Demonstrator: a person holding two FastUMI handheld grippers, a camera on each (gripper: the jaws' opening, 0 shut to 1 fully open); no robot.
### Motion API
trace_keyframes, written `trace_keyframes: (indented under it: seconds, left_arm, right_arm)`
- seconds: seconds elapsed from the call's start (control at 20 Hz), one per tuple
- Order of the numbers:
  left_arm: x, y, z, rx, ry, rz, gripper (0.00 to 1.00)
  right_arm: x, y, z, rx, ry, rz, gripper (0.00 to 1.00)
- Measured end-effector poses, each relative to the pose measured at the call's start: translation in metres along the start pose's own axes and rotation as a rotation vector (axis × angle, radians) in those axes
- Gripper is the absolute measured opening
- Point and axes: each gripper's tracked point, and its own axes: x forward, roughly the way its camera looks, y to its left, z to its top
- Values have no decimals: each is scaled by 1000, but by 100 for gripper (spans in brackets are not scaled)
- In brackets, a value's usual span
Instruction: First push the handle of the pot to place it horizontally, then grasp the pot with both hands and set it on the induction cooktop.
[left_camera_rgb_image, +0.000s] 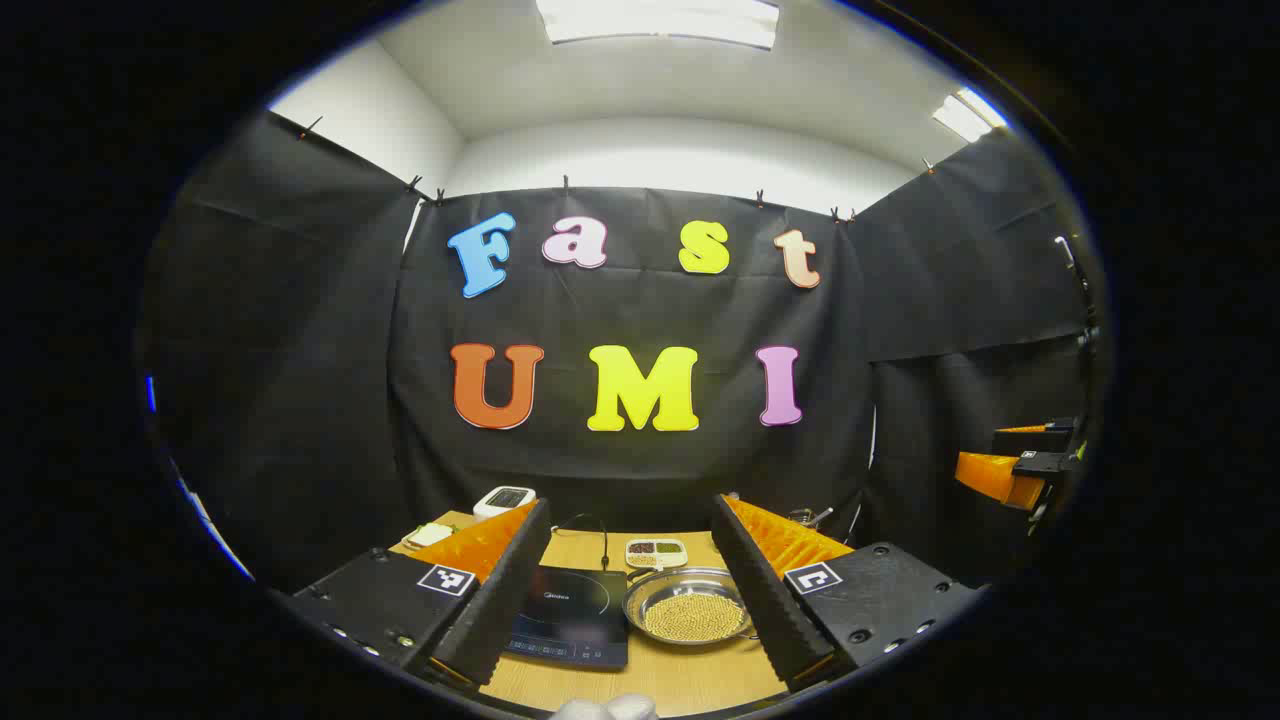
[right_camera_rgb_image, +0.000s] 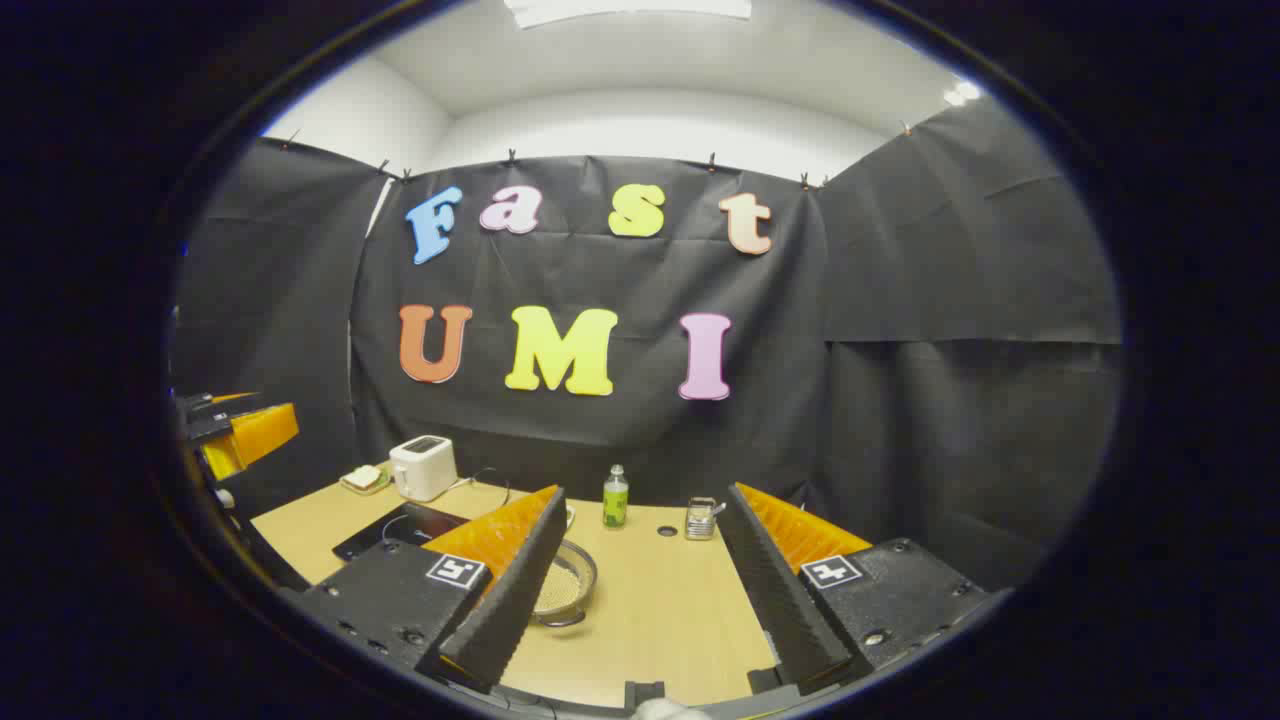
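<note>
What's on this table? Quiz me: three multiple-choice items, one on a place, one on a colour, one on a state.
1. In the left gripper view, where is the pot relative to the cooktop?
A) on top of it
B) beside it, to its right, on the table
C) behind it

2. What colour is the bottle?
A) green
B) red
C) blue

3. How do the left tongs stand?
A) shut on the pot
B) open, gripping nothing
C) shut on the bottle

Answers:
1 B: the pot rests on the wood next to the cooktop.
2 A: the bottle's body is green.
3 B: the tongs show a wide gap with nothing held.
</note>
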Motion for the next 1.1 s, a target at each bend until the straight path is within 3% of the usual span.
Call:
trace_keyframes:
  seconds: [0.85, 1.1]
  left_arm:
    - [-5, 26, -6, 27, 37, 15, 96]
    - [-2, 23, -16, 34, 58, -6, 96]
  right_arm:
    - [-6, 20, 2, 26, -13, 4, 98]
    - [-4, 29, -15, 40, 41, 22, 98]
